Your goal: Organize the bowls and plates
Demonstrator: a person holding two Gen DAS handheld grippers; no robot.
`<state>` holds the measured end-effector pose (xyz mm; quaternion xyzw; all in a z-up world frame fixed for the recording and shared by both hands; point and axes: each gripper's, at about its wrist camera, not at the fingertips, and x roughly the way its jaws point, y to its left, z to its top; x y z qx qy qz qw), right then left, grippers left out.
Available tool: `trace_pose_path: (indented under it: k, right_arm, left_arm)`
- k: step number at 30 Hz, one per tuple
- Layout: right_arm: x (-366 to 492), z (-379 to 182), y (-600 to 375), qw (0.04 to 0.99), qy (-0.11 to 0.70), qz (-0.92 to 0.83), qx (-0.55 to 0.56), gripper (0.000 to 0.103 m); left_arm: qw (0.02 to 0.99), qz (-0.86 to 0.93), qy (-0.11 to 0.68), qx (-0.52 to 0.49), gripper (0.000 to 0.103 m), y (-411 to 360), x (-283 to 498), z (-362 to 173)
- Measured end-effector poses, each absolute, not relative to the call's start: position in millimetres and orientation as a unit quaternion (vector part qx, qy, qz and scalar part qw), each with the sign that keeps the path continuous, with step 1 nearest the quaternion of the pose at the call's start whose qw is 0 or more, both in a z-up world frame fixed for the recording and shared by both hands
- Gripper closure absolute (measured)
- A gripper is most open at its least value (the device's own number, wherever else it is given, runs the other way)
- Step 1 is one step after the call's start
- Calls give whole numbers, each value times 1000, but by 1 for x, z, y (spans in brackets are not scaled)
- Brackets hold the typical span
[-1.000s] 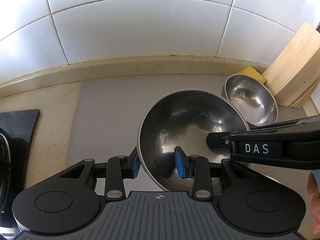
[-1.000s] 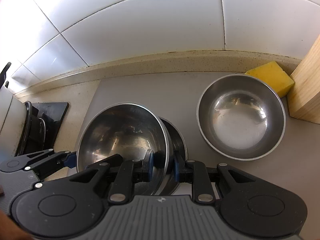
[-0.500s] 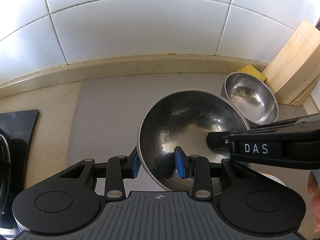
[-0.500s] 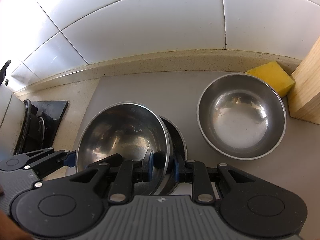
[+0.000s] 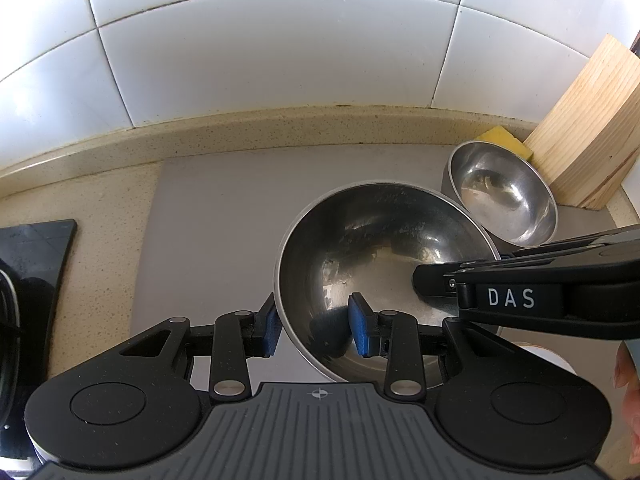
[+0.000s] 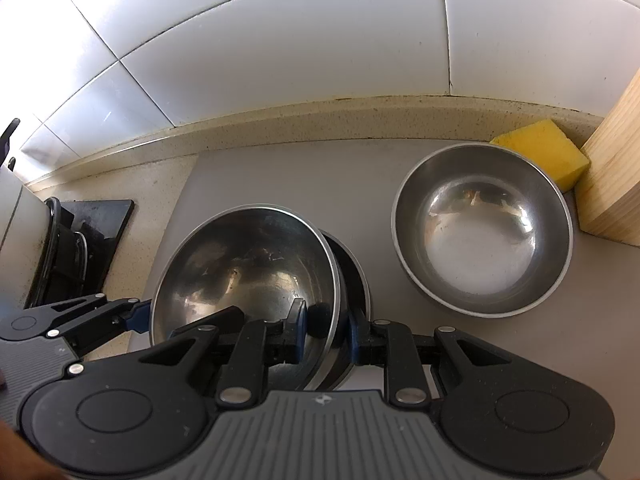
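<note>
Nothing moved; large bowl [image 5: 384, 264] tilted, mouth up, both rims straddled.

Large bowl [image 5: 384, 248]: silver steel, dull smeared interior. Small bowl [image 6: 482, 232]: silver steel, brighter sheen. Mat [image 5: 216, 208]: plain grey. Counter [image 5: 80, 208]: beige w/ fine dark speckle. Wall tiles [image 5: 260, 52]: glossy white, dark grout. Sponge [image 6: 544, 152]: yellow. Wood block [image 5: 588, 136]: pale, straight grain. Gripper bodies: black; pads [image 5: 360, 330] blue; white "DAS" lettering [image 5: 511, 298] on right unit. Hob [image 5: 28, 252]: black
</note>
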<state>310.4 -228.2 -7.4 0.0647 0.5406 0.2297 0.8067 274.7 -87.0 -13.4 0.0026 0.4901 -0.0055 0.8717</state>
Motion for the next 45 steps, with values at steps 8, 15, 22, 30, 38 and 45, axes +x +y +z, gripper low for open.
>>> trace_pose_path:
  k: [8,15,22,30,38,45]
  right_arm:
    - [311,-9,-228,806,541,230,66,103]
    - [309,-8,-226,809,536,232,57,103]
    - [306,-6,-226,811,535,232,53,103]
    - [305,-3,-228,815,530,227,53,103]
    - [304,-3,-224,816,530,225,52,102]
    - [303,-7,-222,812,536,227,52,102]
  left_arm:
    - [873,-7,487,8,68,-88,274,-14]
    - [874,-8,486,11,67,-87,273,-14]
    - [875,-5,484,15,66,-87,273,-14]
    - [877,3,480,13,67,-81,274,-11]
    - [879,3,477,12,67,-83,275,-7]
    - [876,4,483,13,68,-82,276,-12]
